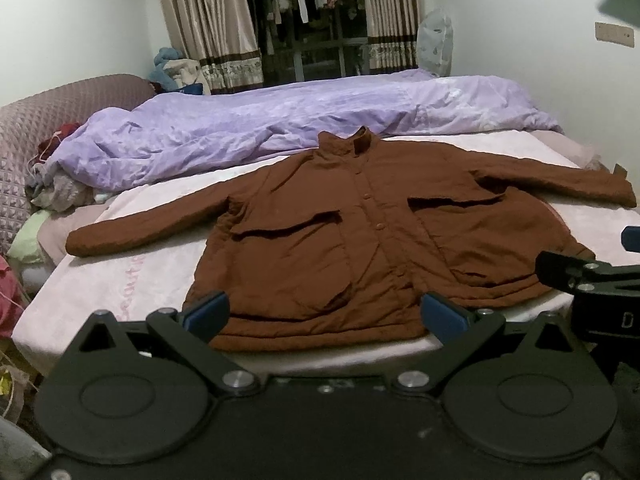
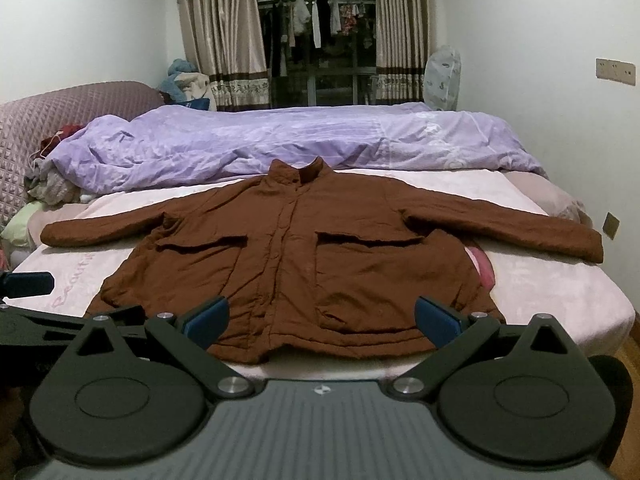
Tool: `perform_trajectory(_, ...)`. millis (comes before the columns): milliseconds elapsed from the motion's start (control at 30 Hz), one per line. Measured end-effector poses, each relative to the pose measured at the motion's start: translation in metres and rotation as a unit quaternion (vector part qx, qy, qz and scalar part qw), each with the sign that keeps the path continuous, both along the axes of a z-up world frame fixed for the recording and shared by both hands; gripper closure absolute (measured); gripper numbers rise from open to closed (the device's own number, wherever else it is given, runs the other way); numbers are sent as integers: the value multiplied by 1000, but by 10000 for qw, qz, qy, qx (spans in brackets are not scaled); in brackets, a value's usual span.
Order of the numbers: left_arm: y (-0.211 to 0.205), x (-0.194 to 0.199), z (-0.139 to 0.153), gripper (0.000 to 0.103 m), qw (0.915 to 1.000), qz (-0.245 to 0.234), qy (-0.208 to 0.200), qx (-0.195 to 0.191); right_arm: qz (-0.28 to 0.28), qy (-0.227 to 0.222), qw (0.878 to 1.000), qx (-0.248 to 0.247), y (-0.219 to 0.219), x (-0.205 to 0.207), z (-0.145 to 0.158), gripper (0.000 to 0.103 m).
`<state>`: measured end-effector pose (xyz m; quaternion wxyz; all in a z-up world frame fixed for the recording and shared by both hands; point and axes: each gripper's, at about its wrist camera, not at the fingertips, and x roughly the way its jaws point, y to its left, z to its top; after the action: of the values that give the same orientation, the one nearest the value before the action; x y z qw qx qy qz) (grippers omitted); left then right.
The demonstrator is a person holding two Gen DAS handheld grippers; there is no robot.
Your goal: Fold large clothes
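Observation:
A brown jacket (image 1: 352, 232) lies flat and face up on the bed, buttoned, collar toward the far side, both sleeves spread out sideways. It also shows in the right wrist view (image 2: 304, 256). My left gripper (image 1: 326, 316) is open and empty, held just before the jacket's hem at its left half. My right gripper (image 2: 322, 318) is open and empty, held before the hem at the middle. The right gripper's body shows at the right edge of the left wrist view (image 1: 592, 276). The left gripper's finger shows at the left edge of the right wrist view (image 2: 28, 284).
The jacket rests on a pale pink sheet (image 2: 552, 284). A rumpled purple duvet (image 2: 280, 144) lies beyond the collar. A padded headboard (image 2: 60, 112) and loose clothes are at the left. Curtains and a window with hanging laundry (image 2: 320, 40) stand behind. Wooden floor shows at the right.

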<state>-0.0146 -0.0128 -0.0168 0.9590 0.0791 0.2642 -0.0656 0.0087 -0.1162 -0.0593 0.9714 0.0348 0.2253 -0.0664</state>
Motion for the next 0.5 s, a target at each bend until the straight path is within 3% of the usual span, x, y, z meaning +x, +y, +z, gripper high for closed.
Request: perform_trajectory(500, 1, -3, 0, 0, 10000, 1, -55, 7, -22, -37, 10000, 42, -6, -1, 0, 0)
